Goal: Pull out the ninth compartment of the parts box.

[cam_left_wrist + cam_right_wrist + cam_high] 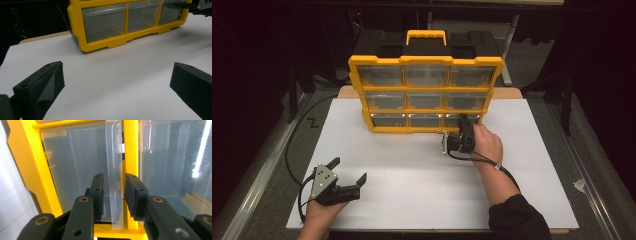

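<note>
A yellow organizer (426, 62) with clear drawers stands upright at the back of the white board (412, 180). My right gripper (464, 121) is turned on its side at the bottom-right drawer (75, 165). In the right gripper view its jaws (113, 185) straddle the drawer's clear handle tab (114, 157). A narrow gap shows between one pad (98, 190) and the tab, and the other pad sits close against it. My left gripper (349, 169) rests near the front left of the board, open wide with nothing between its fingers (42, 85).
The organizer's yellow frame (75, 25) and black carry handle section (427, 42) rise at the back. A black cable (292, 145) runs off the board's left side. Dark floor and stand legs surround the table.
</note>
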Tool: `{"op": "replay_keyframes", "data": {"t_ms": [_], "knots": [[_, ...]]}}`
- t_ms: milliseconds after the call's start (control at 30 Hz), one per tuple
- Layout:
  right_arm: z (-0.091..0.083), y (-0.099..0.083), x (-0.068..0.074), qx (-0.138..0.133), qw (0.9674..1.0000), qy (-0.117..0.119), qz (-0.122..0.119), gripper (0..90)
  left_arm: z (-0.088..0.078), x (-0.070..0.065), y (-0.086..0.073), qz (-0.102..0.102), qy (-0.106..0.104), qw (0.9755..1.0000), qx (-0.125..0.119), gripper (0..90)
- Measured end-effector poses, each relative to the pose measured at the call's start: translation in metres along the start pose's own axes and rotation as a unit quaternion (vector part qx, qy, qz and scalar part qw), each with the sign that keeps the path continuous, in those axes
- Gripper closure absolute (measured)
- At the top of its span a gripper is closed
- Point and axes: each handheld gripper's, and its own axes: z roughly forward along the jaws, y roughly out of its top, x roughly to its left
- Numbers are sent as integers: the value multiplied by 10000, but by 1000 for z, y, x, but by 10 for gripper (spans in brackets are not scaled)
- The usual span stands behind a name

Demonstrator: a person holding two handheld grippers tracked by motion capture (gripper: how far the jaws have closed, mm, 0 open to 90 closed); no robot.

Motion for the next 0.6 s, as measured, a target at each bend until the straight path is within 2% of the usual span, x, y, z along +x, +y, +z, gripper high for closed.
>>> {"op": "replay_keyframes", "data": {"t_ms": [100,133,167,200,267,433,467,533,600], "knots": [[0,0,1,-48,10000,-42,39,739,1,0,0,-6,0,10000,18,2],[1,-1,2,-125,9998,-137,37,748,1,0,0,-11,2,10000,14,2],[1,-1,3,0,10000,-75,65,767,1,0,0,-6,-1,10000,16,2],[2,-1,4,-84,9998,-181,74,767,1,0,0,-8,-3,10000,17,2],[2,0,4,-48,9997,-242,-49,767,1,0,-1,-9,-10,10000,22,2],[1,4,7,-73,9997,-245,-37,765,2,-2,-1,-5,-43,10000,45,2],[2,6,6,-136,9994,-289,-131,765,2,-2,-1,-2,-42,10000,47,2],[2,6,8,-98,9995,-282,-62,766,2,-1,-2,-27,-47,10000,49,2],[2,6,8,-59,9993,-329,-137,772,2,-1,-2,-38,-50,10000,50,2]]}}
